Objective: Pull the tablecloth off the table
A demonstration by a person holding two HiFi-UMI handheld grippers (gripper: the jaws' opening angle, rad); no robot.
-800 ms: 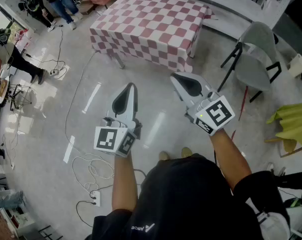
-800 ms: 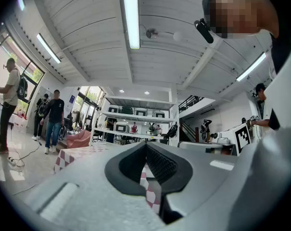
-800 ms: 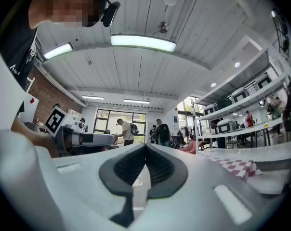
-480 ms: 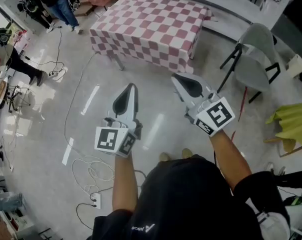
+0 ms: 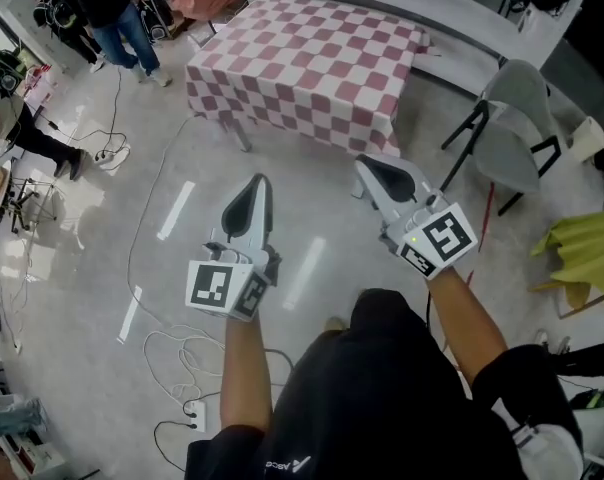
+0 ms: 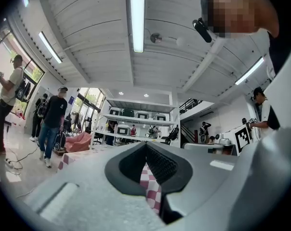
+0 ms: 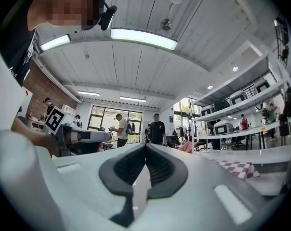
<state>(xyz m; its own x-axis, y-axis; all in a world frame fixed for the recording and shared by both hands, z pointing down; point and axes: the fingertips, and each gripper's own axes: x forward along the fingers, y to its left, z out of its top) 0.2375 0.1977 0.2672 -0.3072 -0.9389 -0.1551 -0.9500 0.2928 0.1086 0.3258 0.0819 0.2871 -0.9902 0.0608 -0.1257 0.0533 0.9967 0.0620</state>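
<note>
I hold my left tongs (image 5: 257,184) and right tongs (image 5: 368,166) out ahead, both pressed together and pinching nothing, because the checked tablecloth (image 5: 307,58) lies draped over its table (image 5: 241,134), well apart from me across the floor (image 5: 182,198).

Person: black short-sleeved top (image 5: 382,398), small white logo (image 5: 285,462) on it. Left gripper (image 5: 258,180) — pale grey tapered shell with a dark grey inset, black ribbed pads (image 6: 161,164), left cube (image 5: 225,288) of black-and-white square markers at its rear. Right gripper (image 5: 363,162) — same shell and pads, right cube (image 5: 439,240) likewise marked.
</note>
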